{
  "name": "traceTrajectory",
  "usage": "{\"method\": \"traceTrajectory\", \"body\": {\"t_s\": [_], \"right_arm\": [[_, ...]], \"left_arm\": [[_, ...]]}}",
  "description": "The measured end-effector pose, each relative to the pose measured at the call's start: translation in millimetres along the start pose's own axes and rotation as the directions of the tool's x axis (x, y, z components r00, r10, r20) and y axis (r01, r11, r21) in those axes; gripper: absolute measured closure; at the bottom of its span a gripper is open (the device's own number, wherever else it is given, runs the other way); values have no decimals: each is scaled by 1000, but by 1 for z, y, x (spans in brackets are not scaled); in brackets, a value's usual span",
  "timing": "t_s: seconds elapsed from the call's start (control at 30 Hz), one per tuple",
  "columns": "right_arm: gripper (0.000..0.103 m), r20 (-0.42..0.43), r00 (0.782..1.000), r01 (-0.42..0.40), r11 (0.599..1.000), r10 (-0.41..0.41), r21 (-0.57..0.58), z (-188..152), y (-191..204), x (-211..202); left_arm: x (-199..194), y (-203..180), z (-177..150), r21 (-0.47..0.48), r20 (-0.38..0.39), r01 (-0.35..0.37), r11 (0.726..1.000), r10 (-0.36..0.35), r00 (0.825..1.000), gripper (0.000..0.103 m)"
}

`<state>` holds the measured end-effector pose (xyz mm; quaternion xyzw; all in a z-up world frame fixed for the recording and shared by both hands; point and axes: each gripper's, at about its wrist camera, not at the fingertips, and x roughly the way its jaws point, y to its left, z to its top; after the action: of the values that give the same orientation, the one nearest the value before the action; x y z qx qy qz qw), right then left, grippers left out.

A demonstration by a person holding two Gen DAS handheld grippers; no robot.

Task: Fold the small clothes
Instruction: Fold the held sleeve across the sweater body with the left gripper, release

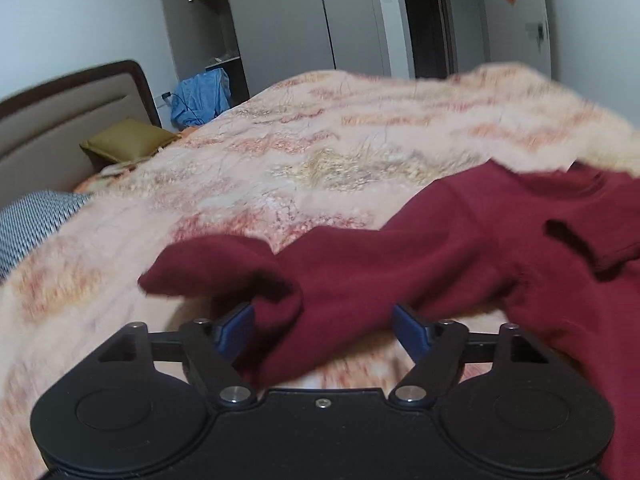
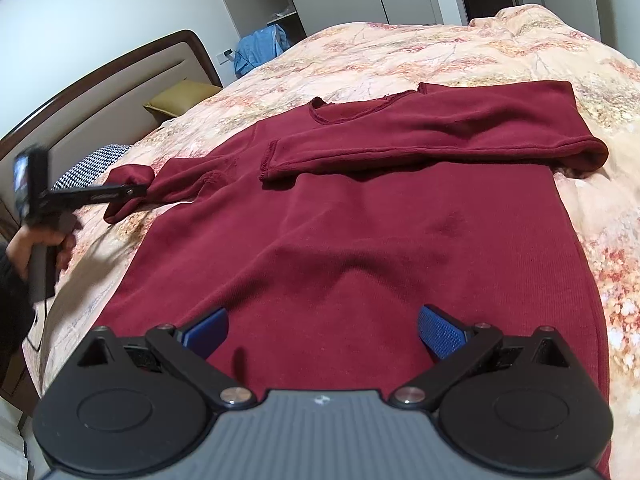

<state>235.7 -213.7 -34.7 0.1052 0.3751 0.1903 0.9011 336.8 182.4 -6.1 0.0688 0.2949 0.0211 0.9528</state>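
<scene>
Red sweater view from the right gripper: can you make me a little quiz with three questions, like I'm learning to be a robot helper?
1. True or false: the right gripper is shut on the sweater.
2. What colour is the pillow? A blue, B olive-yellow, C white.
3. Short answer: which part of the sweater lies between the open fingers of the left gripper?

Key: 1 false, it is open above the sweater; 2 B; 3 a sleeve.
</scene>
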Motion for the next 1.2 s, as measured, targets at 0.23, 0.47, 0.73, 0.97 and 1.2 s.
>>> {"method": "traceTrajectory", "body": {"t_s": [0.23,0.47,0.73,0.97,1.2], "right_arm": [[0,19,1000,6,1000,-6,8,-3,1,-1],[0,25,1000,2,999,-2,37,0,-5,-3],[0,27,1000,7,1000,-7,14,-1,-2,-2],[0,56,998,-37,997,33,61,0,-13,-6],[0,90,995,-49,993,40,104,1,-29,-17]], "left_arm": [[10,76,-19,-407,1,-55,912,61,998,28],[37,131,-4,-654,123,73,753,10,992,34],[31,124,41,-561,38,-32,827,64,997,103],[-27,94,110,-460,73,-30,887,72,995,103],[-15,-46,129,-191,31,144,971,-141,990,103]]}}
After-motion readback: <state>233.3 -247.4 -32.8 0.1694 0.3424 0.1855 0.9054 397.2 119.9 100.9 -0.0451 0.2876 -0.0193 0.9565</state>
